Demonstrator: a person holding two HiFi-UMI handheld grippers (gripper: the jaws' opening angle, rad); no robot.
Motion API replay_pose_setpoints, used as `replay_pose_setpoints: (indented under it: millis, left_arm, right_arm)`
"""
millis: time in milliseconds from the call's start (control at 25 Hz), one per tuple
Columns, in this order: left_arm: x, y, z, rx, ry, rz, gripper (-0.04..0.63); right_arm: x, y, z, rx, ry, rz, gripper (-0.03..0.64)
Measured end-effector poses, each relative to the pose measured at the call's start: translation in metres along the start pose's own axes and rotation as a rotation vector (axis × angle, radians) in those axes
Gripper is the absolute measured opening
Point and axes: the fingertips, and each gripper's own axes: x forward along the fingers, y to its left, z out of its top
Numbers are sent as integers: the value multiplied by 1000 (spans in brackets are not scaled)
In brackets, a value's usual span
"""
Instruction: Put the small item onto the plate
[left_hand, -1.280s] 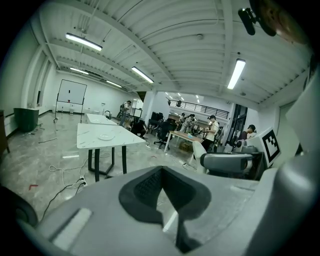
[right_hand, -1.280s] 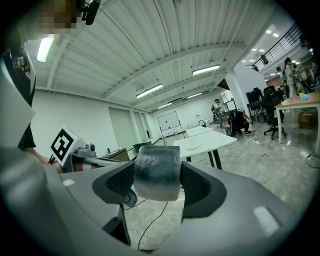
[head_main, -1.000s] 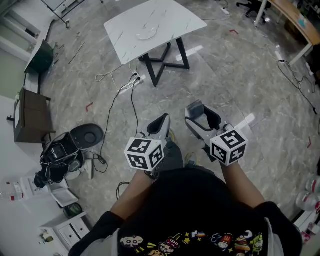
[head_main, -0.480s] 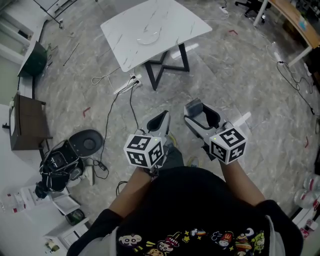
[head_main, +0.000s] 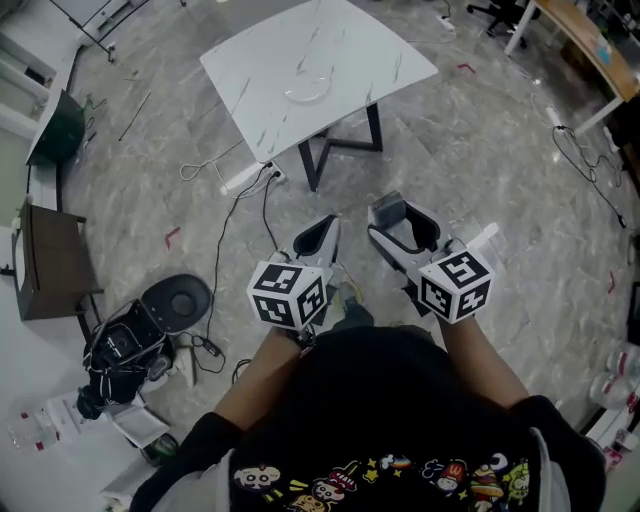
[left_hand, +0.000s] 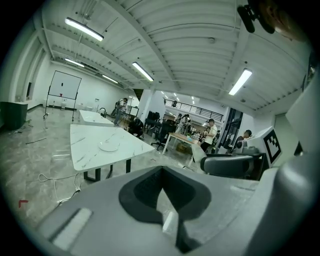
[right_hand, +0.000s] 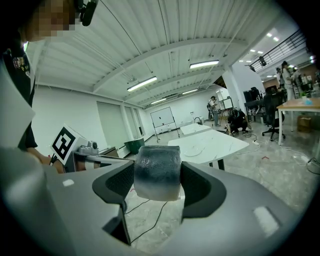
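The item, a short rounded block, dark grey on top and pale at its lower edge, sits pinched between the two dark pads of the right tool. The right gripper view shows a pad pressed against each side of it, with the block standing upright and filling the gap. It is held in the air above the floor, in front of the person's body.

The left tool hangs just beside the right one at about the same height. Its jaws are pressed together with nothing between them, and the left gripper view shows only a thin pale seam where the pads meet.

The plate is well apart from both tools. It is clear and shallow and lies near the middle of a white marbled bench on black crossed legs. Both gripper views show the plate on this bench beyond the jaws.

A power strip lies on the floor under the near edge of the bench, with cables running from it. To the person's left are a black bag and a round black base. A wooden desk stands at the far right.
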Motion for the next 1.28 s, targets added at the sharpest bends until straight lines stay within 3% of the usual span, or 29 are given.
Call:
replay_pose_setpoints:
  millis: [560,1280]
  left_arm:
    - [12,53,23,-7,-9,-25,0]
    - [83,102,64,-12,-11,27,0]
  right_arm:
    - [56,-2,12,-6,24,-29,318]
    - [129,-64,50,-16,38,42,318]
